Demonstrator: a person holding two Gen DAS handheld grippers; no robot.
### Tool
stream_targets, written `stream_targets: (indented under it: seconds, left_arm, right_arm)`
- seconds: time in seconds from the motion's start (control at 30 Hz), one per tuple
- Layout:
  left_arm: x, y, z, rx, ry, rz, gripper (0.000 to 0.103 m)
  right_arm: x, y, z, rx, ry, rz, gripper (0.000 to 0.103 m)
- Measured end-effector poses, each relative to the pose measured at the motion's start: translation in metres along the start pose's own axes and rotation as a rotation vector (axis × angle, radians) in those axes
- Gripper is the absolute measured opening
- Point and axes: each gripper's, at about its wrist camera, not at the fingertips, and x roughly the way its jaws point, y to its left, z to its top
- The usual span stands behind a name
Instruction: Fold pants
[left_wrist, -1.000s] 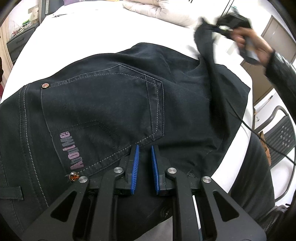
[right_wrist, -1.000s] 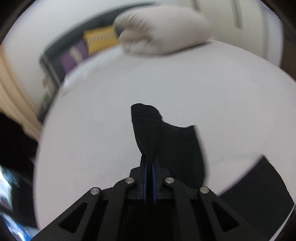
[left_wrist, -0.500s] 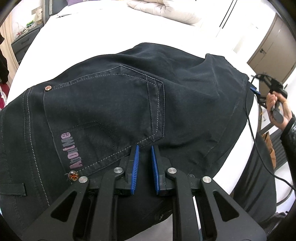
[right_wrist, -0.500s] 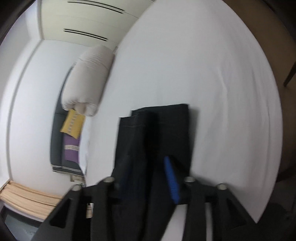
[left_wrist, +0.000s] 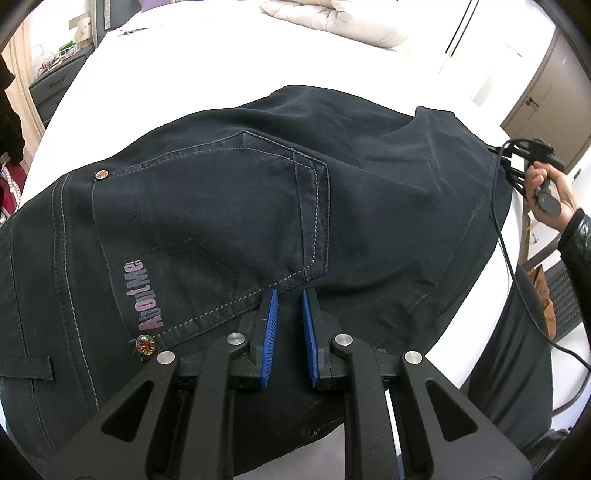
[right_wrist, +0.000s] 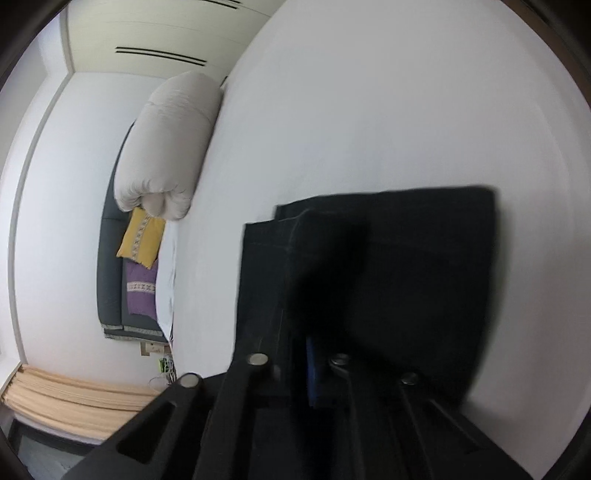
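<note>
Dark navy denim pants lie folded on the white bed sheet, back pocket with grey stitching facing up; left gripper sits low over the fabric just below that pocket, blue-padded jaws apart with nothing between them. Right gripper is at the far edge of the pants, held in the person's right hand. Its wrist view is blurred and dark cloth covers the fingers, so can't tell whether its jaws are apart or clamped.

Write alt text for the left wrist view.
Dark pants, back pocket up, lie spread over a white bed. The open left gripper hovers at the pocket's lower edge; the right gripper, hand-held, sits at the pants' far right edge.
</note>
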Motion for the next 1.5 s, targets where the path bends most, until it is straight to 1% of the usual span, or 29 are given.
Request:
stream_targets:
  seconds: [0.07, 0.13, 0.23, 0.27, 0.3, 0.33, 0.4, 0.43, 0.53, 0.77, 0.9, 0.93, 0.97, 1.0, 1.03, 1.07, 1.13, 1.2, 1.27, 1.3, 1.33, 1.37, 1.4, 1.43, 1.47, 1.5]
  left_arm:
    - [0.000, 0.000, 0.000, -0.002, 0.000, -0.001, 0.014]
    - [0.001, 0.002, 0.000, 0.001, 0.002, -0.001, 0.014]
    - [0.001, 0.003, 0.000, 0.006, 0.006, 0.001, 0.014]
    - [0.001, 0.003, 0.000, 0.007, 0.007, 0.002, 0.014]
    - [0.001, 0.002, 0.000, 0.007, 0.008, 0.003, 0.014]
    - [0.001, 0.002, 0.000, 0.006, 0.008, 0.003, 0.014]
    - [0.000, 0.001, 0.000, 0.010, 0.011, 0.004, 0.014]
    - [0.000, 0.001, 0.000, 0.012, 0.013, 0.004, 0.014]
    - [0.001, 0.001, 0.001, 0.007, 0.014, -0.001, 0.014]
    - [0.002, 0.001, 0.003, 0.002, 0.013, -0.002, 0.014]
    - [0.002, 0.003, 0.002, -0.001, 0.010, -0.004, 0.014]
    - [0.001, 0.004, 0.002, -0.001, 0.007, -0.005, 0.014]
    - [0.001, 0.005, 0.001, -0.005, 0.005, -0.008, 0.014]
    - [0.000, 0.006, 0.000, -0.008, 0.002, -0.010, 0.014]
    - [-0.001, 0.007, -0.001, -0.011, -0.002, -0.013, 0.014]
    - [-0.002, 0.009, -0.003, -0.011, -0.004, -0.014, 0.014]
    - [-0.003, 0.011, -0.006, -0.011, -0.009, -0.016, 0.014]
    - [-0.004, 0.013, -0.008, -0.014, -0.017, -0.019, 0.014]
    - [-0.005, 0.014, -0.010, -0.018, -0.020, -0.022, 0.014]
    - [-0.005, 0.015, -0.011, -0.020, -0.021, -0.022, 0.014]
    - [-0.006, 0.015, -0.012, -0.023, -0.023, -0.022, 0.014]
    - [-0.006, 0.015, -0.013, -0.025, -0.025, -0.021, 0.014]
    - [-0.007, 0.016, -0.014, -0.027, -0.027, -0.020, 0.014]
    - [-0.009, 0.017, -0.016, -0.028, -0.027, -0.019, 0.014]
    - [-0.009, 0.017, -0.016, -0.029, -0.026, -0.019, 0.014]
    - [-0.010, 0.018, -0.016, -0.029, -0.026, -0.020, 0.014]
  right_arm:
    - [-0.018, -0.003, -0.003, -0.015, -0.035, -0.002, 0.004]
    - [-0.037, -0.003, -0.005, -0.023, -0.076, 0.014, 0.004]
    - [-0.049, -0.008, -0.003, -0.022, -0.111, 0.016, 0.004]
    - [-0.048, -0.011, -0.002, -0.017, -0.105, 0.012, 0.004]
    - [-0.046, -0.017, 0.000, -0.005, -0.102, -0.012, 0.004]
    - [-0.043, -0.027, 0.004, 0.026, -0.100, -0.024, 0.004]
    - [-0.039, -0.040, 0.007, 0.082, -0.086, 0.002, 0.003]
    - [-0.042, -0.040, 0.009, 0.087, -0.090, 0.009, 0.003]
    - [-0.047, -0.030, 0.012, 0.045, -0.100, -0.001, 0.004]
    - [-0.045, -0.038, 0.022, 0.089, -0.110, -0.007, 0.004]
    - [-0.048, -0.035, 0.028, 0.076, -0.118, 0.001, 0.004]
    - [-0.055, -0.036, 0.031, 0.084, -0.150, -0.006, 0.005]
    - [-0.067, -0.041, 0.032, 0.085, -0.189, -0.017, 0.007]
    - [-0.079, -0.043, 0.034, 0.087, -0.243, -0.058, 0.017]
    - [-0.090, -0.044, 0.036, 0.091, -0.292, -0.091, 0.029]
    - [-0.102, -0.044, 0.039, 0.094, -0.320, -0.096, 0.031]
    - [-0.113, -0.033, 0.042, 0.036, -0.289, -0.071, 0.031]
    - [-0.117, -0.009, 0.032, -0.085, -0.203, -0.040, 0.031]
    - [-0.112, 0.017, 0.008, -0.202, -0.072, 0.015, 0.031]
    - [-0.106, 0.030, -0.011, -0.258, 0.004, 0.047, 0.032]
    - [-0.098, 0.040, -0.030, -0.297, 0.078, 0.076, 0.042]
    - [-0.090, 0.047, -0.049, -0.316, 0.143, 0.096, 0.047]
    - [-0.084, 0.049, -0.061, -0.320, 0.184, 0.107, 0.055]
    - [-0.070, 0.053, -0.081, -0.317, 0.260, 0.123, 0.058]
    - [-0.059, 0.054, -0.095, -0.309, 0.312, 0.125, 0.058]
    - [-0.052, 0.054, -0.103, -0.300, 0.339, 0.119, 0.058]
